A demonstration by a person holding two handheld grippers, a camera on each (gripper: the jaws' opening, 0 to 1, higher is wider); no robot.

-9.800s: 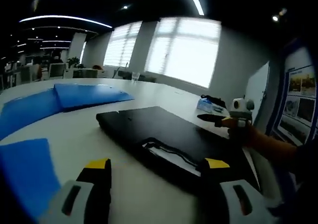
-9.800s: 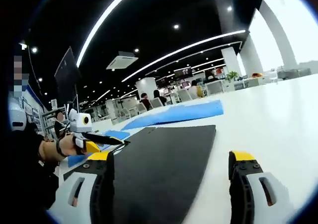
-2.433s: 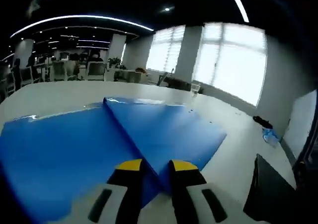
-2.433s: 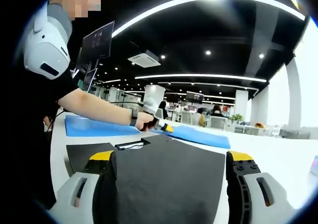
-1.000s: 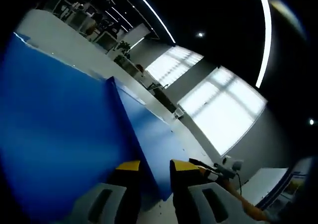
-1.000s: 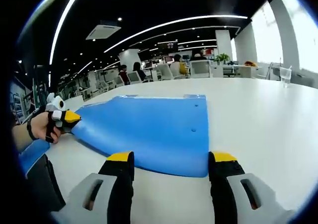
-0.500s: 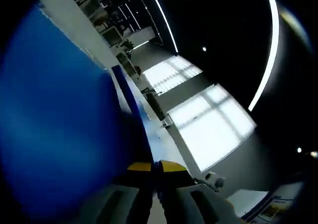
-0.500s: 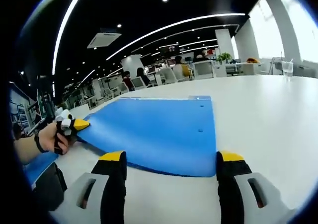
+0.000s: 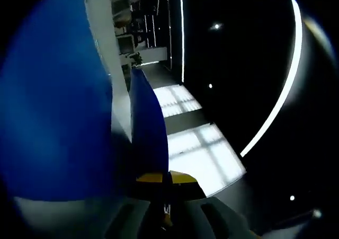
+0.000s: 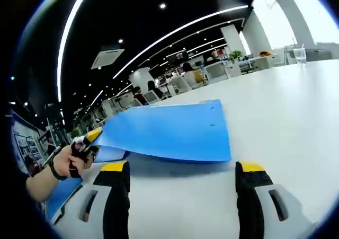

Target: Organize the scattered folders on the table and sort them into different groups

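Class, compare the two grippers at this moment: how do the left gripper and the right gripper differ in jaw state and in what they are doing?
The left gripper has its jaws shut on a corner of the blue folder; the right gripper has its jaws wide apart, gripping nothing. The left gripper holds that corner raised off the white table; the right gripper sits low over the table, facing the folder's near edge. Both have yellow-tipped jaws.

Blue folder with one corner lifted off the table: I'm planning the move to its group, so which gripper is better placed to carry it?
Left, probably. The left gripper is already shut on a corner of the blue folder, lifting that end. The right gripper is open, short of the folder's near edge, holding nothing.
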